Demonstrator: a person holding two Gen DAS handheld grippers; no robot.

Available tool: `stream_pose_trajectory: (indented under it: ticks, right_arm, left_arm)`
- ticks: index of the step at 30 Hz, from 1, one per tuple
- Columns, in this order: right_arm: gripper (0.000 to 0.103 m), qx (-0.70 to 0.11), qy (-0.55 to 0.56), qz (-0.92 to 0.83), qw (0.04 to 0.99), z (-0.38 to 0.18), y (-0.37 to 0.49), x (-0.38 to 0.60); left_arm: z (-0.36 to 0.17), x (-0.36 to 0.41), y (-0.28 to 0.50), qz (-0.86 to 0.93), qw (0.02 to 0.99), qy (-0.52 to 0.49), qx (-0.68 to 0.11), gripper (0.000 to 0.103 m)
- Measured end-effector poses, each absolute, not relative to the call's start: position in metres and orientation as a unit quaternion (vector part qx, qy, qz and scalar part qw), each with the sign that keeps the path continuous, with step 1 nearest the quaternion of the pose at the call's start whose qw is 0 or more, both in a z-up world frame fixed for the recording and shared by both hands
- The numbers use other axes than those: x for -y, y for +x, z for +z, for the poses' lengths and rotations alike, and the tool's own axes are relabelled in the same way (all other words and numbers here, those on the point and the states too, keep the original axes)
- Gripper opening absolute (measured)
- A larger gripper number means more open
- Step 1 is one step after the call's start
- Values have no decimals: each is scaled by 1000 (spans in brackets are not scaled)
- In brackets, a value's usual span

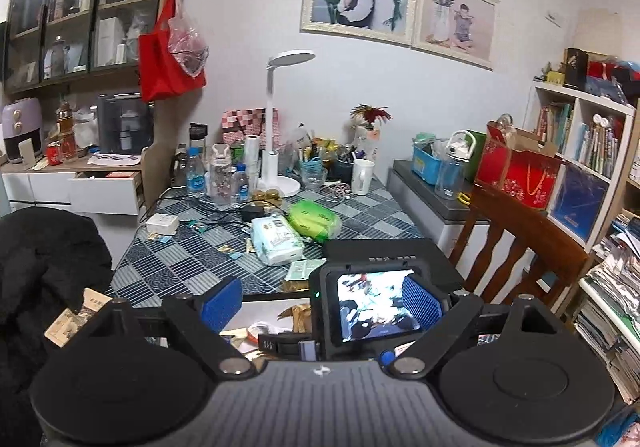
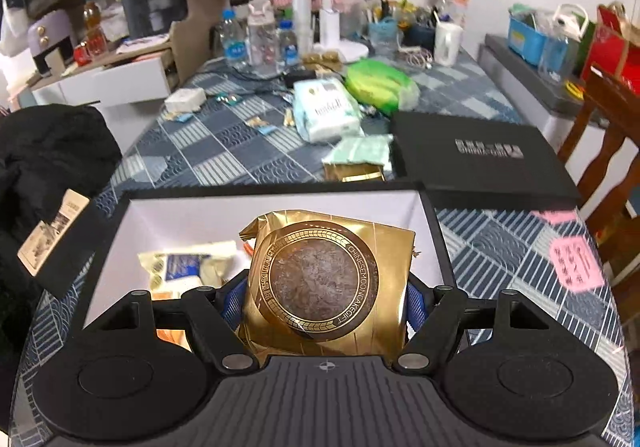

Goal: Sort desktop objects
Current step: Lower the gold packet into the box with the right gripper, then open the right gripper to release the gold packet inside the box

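My right gripper (image 2: pixel 320 299) is shut on a gold mooncake packet (image 2: pixel 326 281) and holds it over an open black box with a white inside (image 2: pixel 272 209). A cream and blue packet (image 2: pixel 188 265) lies in that box. My left gripper (image 1: pixel 320 301) is open and empty, held above the table's near end; the right gripper's back with its lit screen (image 1: pixel 374 307) shows between its blue pads. On the table lie a white tissue pack (image 2: pixel 326 111), a green bag (image 2: pixel 380 83), a gold packet (image 2: pixel 354 171) and a pale green packet (image 2: pixel 362 151).
The box's black lid (image 2: pixel 480 163) lies at the right. Bottles (image 2: pixel 260 39), a white lamp (image 1: pixel 276 119), a mug (image 2: pixel 446 41) and cables crowd the table's far end. A black coat (image 2: pixel 44 151) hangs left; a wooden chair (image 2: pixel 600 127) stands right. Pink notes (image 2: pixel 572 259) lie near the right edge.
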State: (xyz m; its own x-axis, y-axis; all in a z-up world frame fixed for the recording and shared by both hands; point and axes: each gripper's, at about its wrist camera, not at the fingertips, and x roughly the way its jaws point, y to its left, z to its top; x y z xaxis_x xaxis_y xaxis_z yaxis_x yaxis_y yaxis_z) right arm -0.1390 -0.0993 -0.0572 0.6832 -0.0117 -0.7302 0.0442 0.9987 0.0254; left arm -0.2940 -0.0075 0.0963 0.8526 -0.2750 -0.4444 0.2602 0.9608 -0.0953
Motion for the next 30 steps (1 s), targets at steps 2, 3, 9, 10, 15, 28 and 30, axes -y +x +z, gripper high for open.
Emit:
stream_pose_trajectory:
  ticks: [2,3,9,10,15,28,30]
  right_arm:
    - [73,-402,19,-19,915,-66,-141,102]
    - [73,-405,20,-21,914,-69,-141,103]
    - [73,-416,17,-24,909,-84,-146,108]
    - [73,-418,20,-23,908,-85,-146,109]
    - [73,-420,24,-22,907,-87,-147,112]
    - [73,-422,22,-20,906,-85,-150,116]
    - [73,-422,22,-20,906,-85,-150,116]
  left_arm:
    - [95,10,-297,-142,962,-17,-233,103]
    - [94,11,-298,-144,961,-18,-234,103]
    - [89,20,-299,-157,956,-20,-245,103]
    - [89,20,-300,-158,956,-20,-247,103]
    - [89,21,-303,-159,956,-21,-244,103]
    - [93,23,-304,-161,956,-16,-243,103]
    - [94,23,-304,-161,957,-16,-242,103]
